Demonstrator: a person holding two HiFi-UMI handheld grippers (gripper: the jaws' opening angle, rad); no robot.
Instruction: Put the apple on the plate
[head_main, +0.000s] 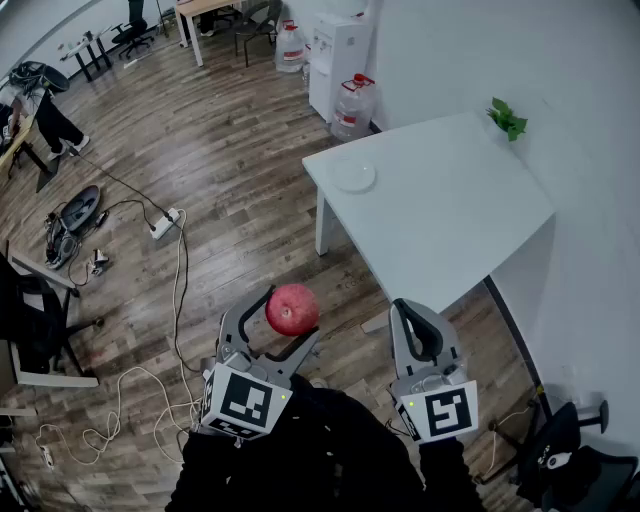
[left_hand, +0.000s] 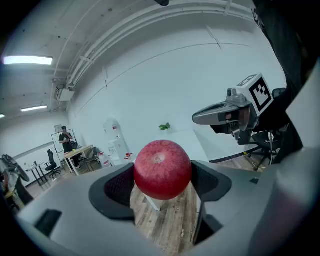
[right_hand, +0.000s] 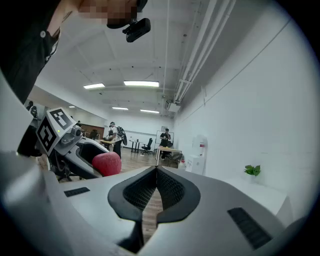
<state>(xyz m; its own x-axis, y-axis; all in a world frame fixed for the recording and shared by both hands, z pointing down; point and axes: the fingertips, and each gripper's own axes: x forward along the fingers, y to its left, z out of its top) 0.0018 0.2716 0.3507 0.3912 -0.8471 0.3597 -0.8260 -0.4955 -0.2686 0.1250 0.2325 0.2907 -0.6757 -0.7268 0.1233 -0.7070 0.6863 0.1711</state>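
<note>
A red apple (head_main: 292, 308) is clamped between the two dark pads of my left gripper (head_main: 286, 318), held in the air above the wooden floor. In the left gripper view the apple (left_hand: 162, 169) fills the gap between the jaws. My right gripper (head_main: 412, 316) hovers beside it to the right, its pads pressed together with nothing between them. A small white plate (head_main: 354, 177) lies near the far left corner of the white table (head_main: 450, 215), well ahead of both grippers. From the right gripper view the apple (right_hand: 106, 163) shows at the left.
A small green plant (head_main: 507, 119) stands at the table's far right corner by the wall. Water jugs (head_main: 353, 107) and a white dispenser (head_main: 336, 58) stand behind the table. Cables and a power strip (head_main: 164, 223) lie on the floor at left.
</note>
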